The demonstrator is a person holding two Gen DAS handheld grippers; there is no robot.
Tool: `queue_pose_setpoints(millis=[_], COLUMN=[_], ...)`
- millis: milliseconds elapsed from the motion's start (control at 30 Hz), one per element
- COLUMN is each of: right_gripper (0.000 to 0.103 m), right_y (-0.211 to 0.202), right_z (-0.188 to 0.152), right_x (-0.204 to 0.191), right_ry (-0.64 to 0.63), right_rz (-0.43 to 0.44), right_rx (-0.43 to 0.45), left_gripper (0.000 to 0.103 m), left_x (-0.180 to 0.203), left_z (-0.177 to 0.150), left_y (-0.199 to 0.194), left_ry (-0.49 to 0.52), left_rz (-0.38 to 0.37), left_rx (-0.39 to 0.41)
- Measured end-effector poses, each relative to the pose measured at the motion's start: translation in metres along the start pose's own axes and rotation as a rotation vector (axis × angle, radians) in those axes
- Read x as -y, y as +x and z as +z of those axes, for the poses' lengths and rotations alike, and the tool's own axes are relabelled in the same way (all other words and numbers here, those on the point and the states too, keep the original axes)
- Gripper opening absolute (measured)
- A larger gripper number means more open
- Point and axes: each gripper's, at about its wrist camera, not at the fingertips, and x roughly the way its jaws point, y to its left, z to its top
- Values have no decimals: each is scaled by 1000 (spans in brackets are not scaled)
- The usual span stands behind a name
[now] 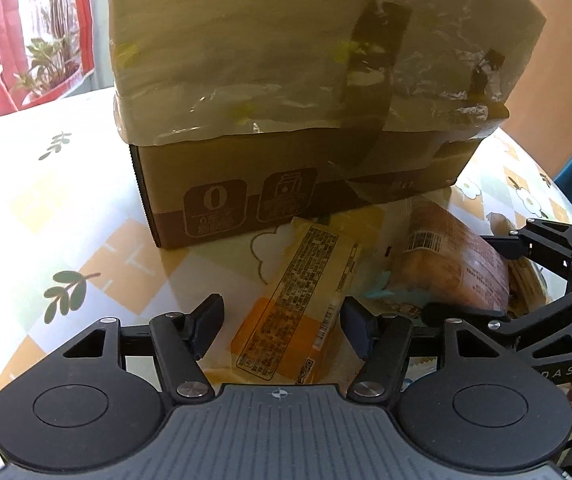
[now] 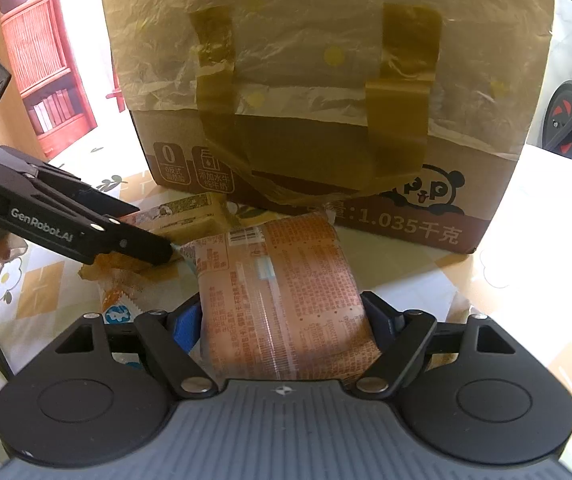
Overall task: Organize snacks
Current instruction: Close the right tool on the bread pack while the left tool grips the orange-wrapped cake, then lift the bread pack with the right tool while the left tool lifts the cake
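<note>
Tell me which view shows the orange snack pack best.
The right wrist view: the orange snack pack fills the centre between the right gripper fingers, its barcode and printed back facing the camera. The left wrist view shows it off to the right, at an angle, partly hidden behind that gripper.

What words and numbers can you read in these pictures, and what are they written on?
"1.035千克": cardboard box, printed low on its front.
"0": box, in a square badge; the small lines under it are blurred.
"GenRobot.AI": side of the left hand-held gripper.
"DAS": side of the right hand-held gripper, the rest cut off.
Orange snack packet and yellow snack packet: barcodes and fine print, too small to read.
</note>
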Motion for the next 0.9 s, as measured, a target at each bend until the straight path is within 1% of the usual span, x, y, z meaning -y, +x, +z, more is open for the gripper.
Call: queue_pose_setpoints(millis=[33,100,167,267,333,400,500,700,800,867,900], right_gripper=[82,82,81,80,79,79,79,78,78,78,78], right_y=[0,1,0,-2,-5,-9,-19,-38,-50,-58,-62], right_z=[0,-1,0,1,0,0,2,10,15,18,20], right_x=[0,1,2,8,12,16,16,12,11,8,7], right_ry=[-1,1,11,49,73,103,115,113,107,96,89], right_rz=[0,1,7,23,35,53,64,75,88,96,101], right_rx=[1,1,-2,5,13,19,46,102,131,152,161], left_gripper=[59,55,53,52,51,51,51,51,46,45,42], left_x=[1,0,-1,-6,-7,-8,-12,-7,-4,-3,-2], left_z=[-1,-5,-9,-19,-23,-24,-22,-16,-15,-14,-13], left_y=[0,-5,-12,-24,-37,-52,-70,-87,-102,-108,-109], left_ry=[-3,-26,-73,-149,-172,-172,-182,-191,-184,-179,-176], left_rz=[-3,-10,6,27,50,61,58,50,29,24,19], left_rx=[9,18,30,73,100,146,186,231,278,301,311])
